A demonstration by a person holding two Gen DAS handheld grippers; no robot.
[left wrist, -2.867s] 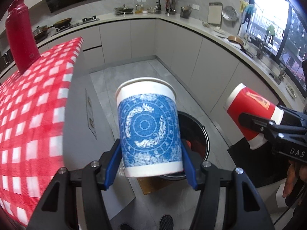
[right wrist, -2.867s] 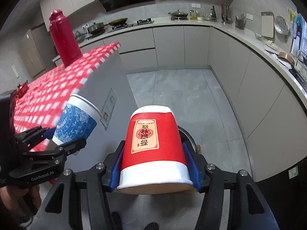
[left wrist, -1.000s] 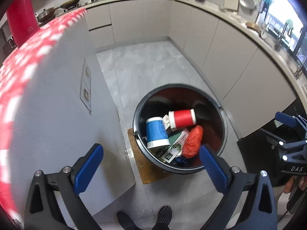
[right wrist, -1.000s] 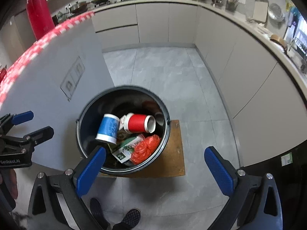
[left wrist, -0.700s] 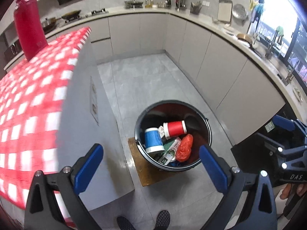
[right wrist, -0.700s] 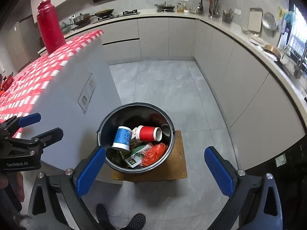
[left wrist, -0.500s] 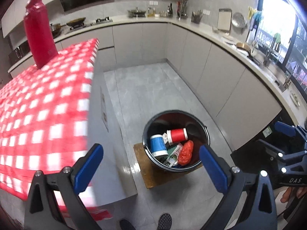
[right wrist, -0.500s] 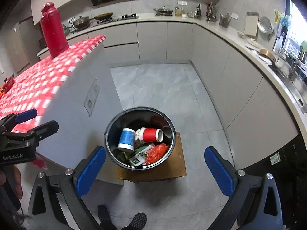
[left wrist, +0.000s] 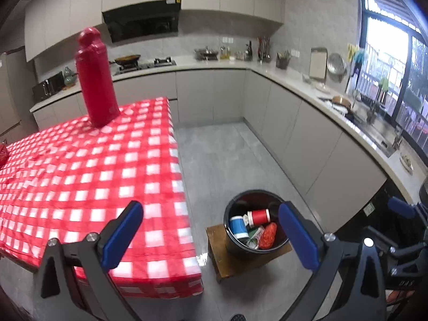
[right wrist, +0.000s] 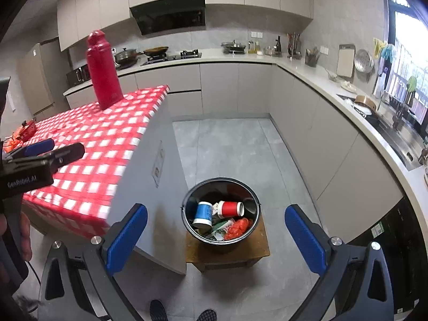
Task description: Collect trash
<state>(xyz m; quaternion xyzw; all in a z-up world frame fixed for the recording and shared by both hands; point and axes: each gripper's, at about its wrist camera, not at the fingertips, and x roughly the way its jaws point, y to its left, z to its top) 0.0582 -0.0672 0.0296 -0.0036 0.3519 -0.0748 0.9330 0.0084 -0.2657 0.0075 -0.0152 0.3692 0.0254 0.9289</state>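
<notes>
So a fair bit is cut off here: the far left of the checked table (left wrist: pixel 80 165) runs out of frame, and some small red crinkly stuff (right wrist: pixel 24 131) at 9 o'clock in the right wrist view is too blurry to identify. In the left wrist view the right gripper (left wrist: pixel 401 214) only peeks in at 3 o'clock, mostly hidden in the dark edge.

The black trash bin (right wrist: pixel 187 222) sits on a low wooden stool (right wrist: pixel 256 251) on the floor, just off the end of the table. Inside it: a blue paper cup (right wrist: pixel 202 214) and a red paper cup (right wrist: pixel 231 208) lying on their sides next to each other, plus a green-and-white carton (right wrist: pixel 220 228) and a crumpled orange-red bag (right wrist: pixel 238 227) below them. Whatever's under those, can't tell.

Left gripper (left wrist: pixel 211 236) has its blue pads spread wide with nothing between them; the right gripper, seen from its own camera, is equally wide and empty, bin framed around 6 o'clock.

A tall red thermos (left wrist: pixel 95 77) stands upright on the table at 11 o'clock. Kitchen counter (right wrist: pixel 307 76) wraps around the back.
</notes>
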